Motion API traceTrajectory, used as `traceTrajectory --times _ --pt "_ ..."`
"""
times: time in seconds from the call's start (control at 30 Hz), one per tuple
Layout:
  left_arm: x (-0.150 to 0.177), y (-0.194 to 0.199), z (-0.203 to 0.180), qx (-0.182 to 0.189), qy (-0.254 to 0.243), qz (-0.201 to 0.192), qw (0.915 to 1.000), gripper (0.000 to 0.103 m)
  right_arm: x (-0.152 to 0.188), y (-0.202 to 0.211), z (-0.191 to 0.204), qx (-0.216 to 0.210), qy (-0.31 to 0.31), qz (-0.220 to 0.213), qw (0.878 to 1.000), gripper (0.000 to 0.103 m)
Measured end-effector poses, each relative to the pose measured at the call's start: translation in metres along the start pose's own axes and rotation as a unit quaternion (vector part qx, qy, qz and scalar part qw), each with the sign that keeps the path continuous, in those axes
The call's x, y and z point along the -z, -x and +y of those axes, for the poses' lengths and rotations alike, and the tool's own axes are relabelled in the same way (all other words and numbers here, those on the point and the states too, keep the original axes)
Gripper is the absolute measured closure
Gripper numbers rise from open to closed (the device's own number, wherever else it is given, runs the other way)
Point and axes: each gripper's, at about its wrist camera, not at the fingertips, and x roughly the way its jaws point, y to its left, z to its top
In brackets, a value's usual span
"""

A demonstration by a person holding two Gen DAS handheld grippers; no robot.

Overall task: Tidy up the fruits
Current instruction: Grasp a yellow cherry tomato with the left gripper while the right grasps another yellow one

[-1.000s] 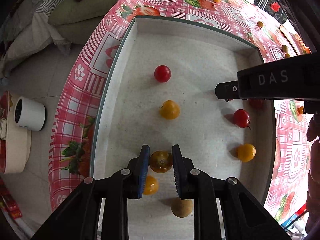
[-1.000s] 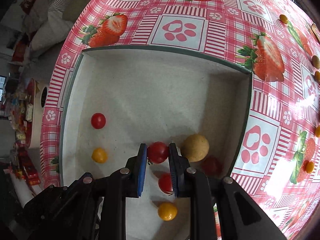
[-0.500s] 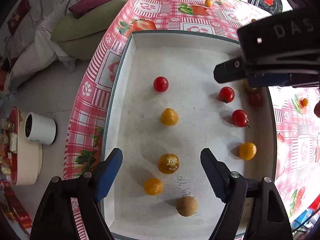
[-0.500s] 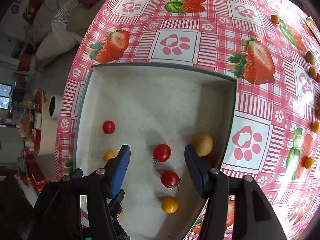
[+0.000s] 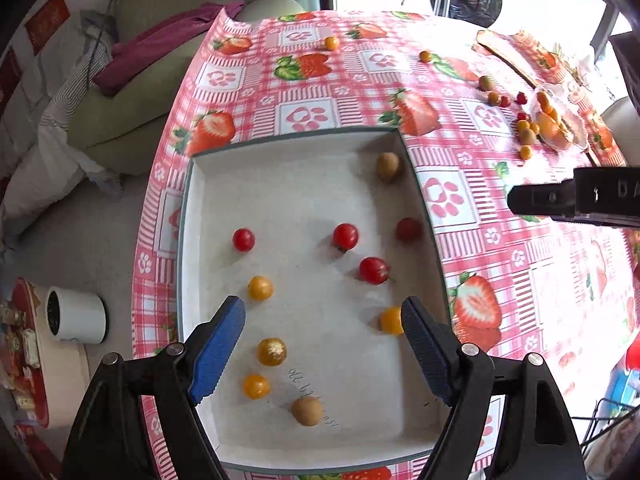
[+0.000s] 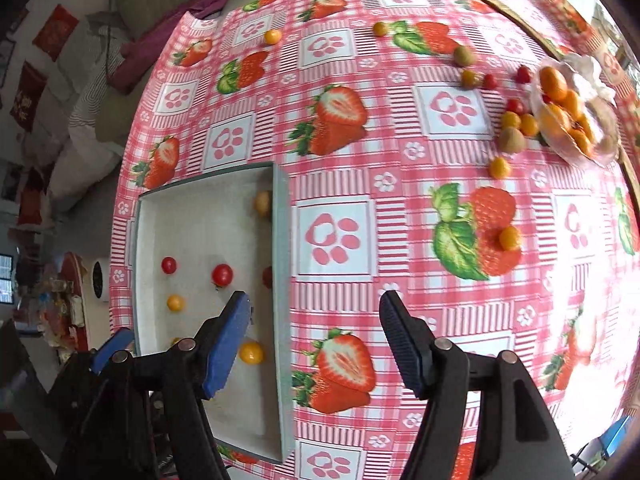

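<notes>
A white tray [image 5: 296,134] with a green rim holds several red and yellow cherry tomatoes and two brown kiwis. My left gripper [image 5: 322,312] hangs open above its near half. A dark yellow tomato [image 5: 271,352] lies on the tray floor below, untouched. My right gripper [image 6: 314,300] is over the tray's right wall [image 6: 280,280] and the tablecloth. Its jaws are opening with nothing between them. A red tomato [image 6: 222,274] rests in the tray to its left. Loose fruits lie on the cloth, among them a yellow tomato [image 6: 510,238] and a kiwi [image 6: 512,140].
A clear plastic container [image 6: 572,120] of orange fruit sits at the table's far right, ringed by small tomatoes. The strawberry-print tablecloth [image 6: 400,140] covers a round table. A sofa [image 5: 140,80] and a white cup [image 5: 76,314] on a low stand lie beyond the left edge.
Both grippers opened, letting go of the dark yellow tomato and a red tomato, which now lie in the tray. Both rose. The right one swung rightward past the tray wall.
</notes>
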Motion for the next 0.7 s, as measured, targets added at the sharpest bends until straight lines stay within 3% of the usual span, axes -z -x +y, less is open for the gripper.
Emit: traceTrajectory --times 0.17,0.3,0.47,0.7 --pt "-0.030 0.002 -0.042 0.032 -0.031 -0.007 0.9990 0.022 0.024 0.013 -0.072 0.049 -0.069 -0.008 0.996 0.032" --pt "-0.055 -0.003 -0.078 0.045 -0.045 -0.002 0.9980 0.022 0.032 0.014 -0.110 0.083 -0.087 -0.013 0.993 0.032" --pt "-0.085 -0.021 -0.119 0.067 -0.053 0.008 0.9964 0.022 0.031 0.012 -0.134 0.098 -0.071 -0.023 0.992 0.032" --pt "-0.123 -0.063 -0.167 0.088 -0.072 0.016 0.9934 0.022 0.019 0.000 -0.143 0.080 -0.026 -0.046 0.995 0.033"
